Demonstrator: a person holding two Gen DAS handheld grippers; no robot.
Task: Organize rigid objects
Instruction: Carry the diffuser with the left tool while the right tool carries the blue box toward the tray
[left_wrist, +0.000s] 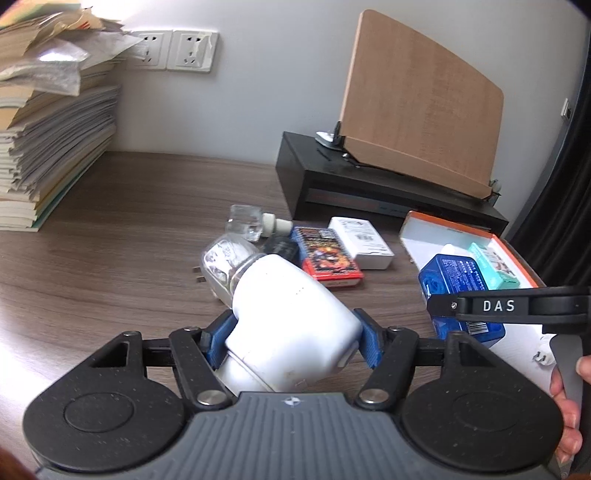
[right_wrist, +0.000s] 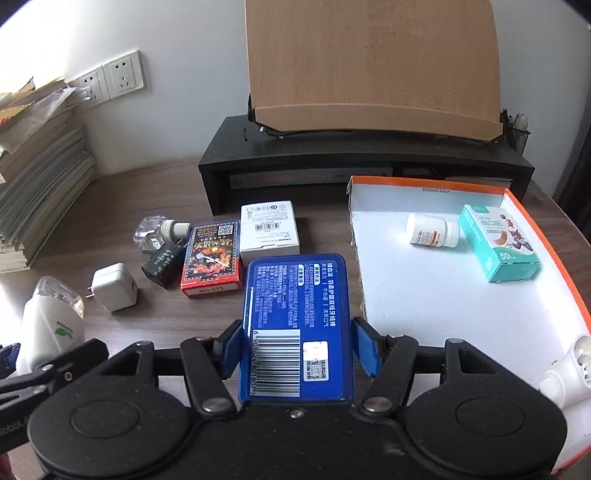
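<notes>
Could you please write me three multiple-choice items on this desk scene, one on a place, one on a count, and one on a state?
1. Where does the teal box lie?
A. in the orange-rimmed tray
B. on the paper stack
C. on the black stand

2. How many wall sockets show?
A. one
B. two
C. four

3. What do the right tongs hold?
A. nothing
B. a card pack
C. the blue box

Answers: 1 A, the teal box sits on the tray's white floor beside a pill bottle. 2 B, two white plates sit side by side on the wall. 3 C, the blue pads stand at both sides of the blue box, which sits above the desk.
</notes>
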